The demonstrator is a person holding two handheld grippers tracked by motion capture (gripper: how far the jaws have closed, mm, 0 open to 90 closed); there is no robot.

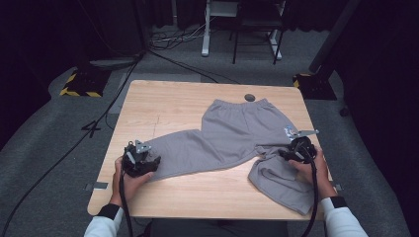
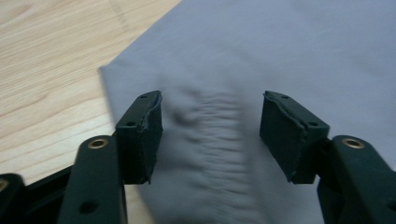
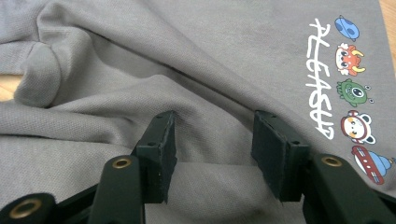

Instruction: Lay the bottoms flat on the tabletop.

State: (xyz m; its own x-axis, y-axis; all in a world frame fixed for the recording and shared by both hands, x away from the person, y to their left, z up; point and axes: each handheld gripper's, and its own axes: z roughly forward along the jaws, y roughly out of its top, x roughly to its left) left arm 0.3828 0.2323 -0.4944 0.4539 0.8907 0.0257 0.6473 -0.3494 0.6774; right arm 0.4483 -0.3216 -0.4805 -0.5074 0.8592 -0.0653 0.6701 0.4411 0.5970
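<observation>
Grey trousers (image 1: 232,136) — wooden table (image 1: 178,103) beneath

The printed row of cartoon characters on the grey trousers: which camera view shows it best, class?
The right gripper view: the printed row of characters is close and sharp beside white lettering. The high view shows it as a tiny patch; the left gripper view shows plain grey trousers.

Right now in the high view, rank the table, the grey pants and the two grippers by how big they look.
1. Table
2. Pants
3. Left gripper and right gripper: they look about alike, so I won't rank them.
</observation>
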